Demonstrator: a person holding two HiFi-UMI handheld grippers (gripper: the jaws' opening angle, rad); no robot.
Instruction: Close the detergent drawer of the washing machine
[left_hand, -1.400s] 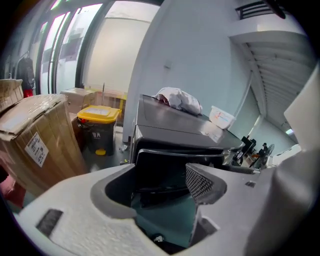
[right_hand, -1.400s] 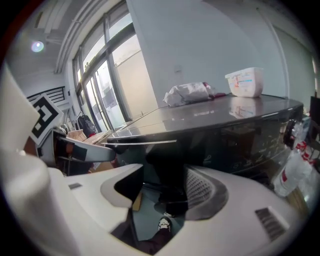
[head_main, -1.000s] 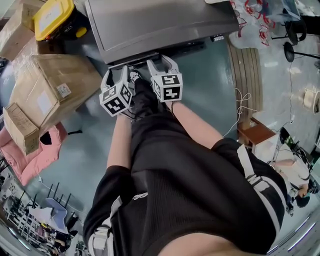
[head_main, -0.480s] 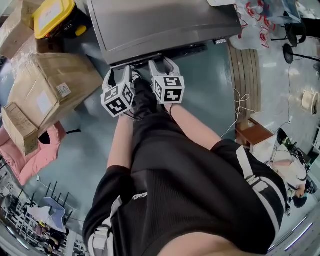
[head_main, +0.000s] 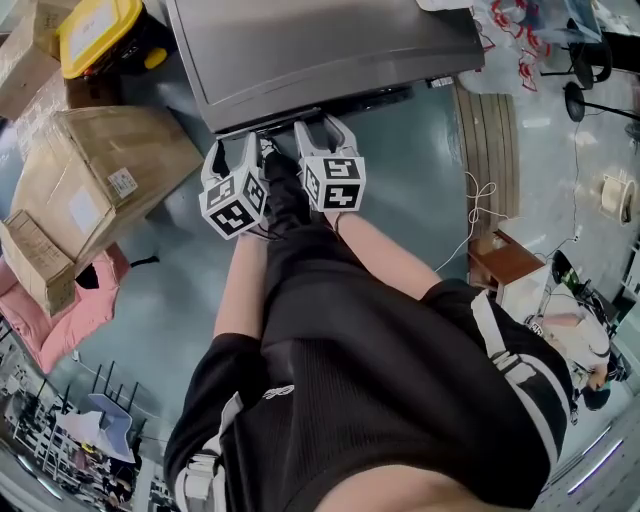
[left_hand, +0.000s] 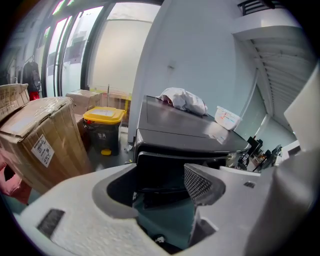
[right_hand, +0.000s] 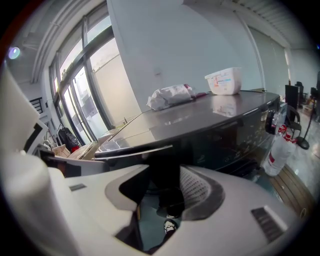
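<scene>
**Detergent drawer: a little way out, a gripper at each end of its front**

The detergent drawer is found at the left end of the front edge of the washing machine, as seen from the head view. It is seen standing out slightly from the dark front panel.

The left gripper is held at the drawer's left end, pointed down and forward. Its jaws are spread, and the drawer's dark front is seen through the gap between them; no pad is pressed on it.

The right gripper is held at the drawer's right end. Its jaws are also spread, though they have just been closing a little. The drawer's top edge is seen just above the gap, and contact cannot be made out.

A white tub and a crumpled bundle are carried at the far edge of the machine's top. A cardboard box and a yellow-lidded bin are stood on the floor to the machine's left.
</scene>
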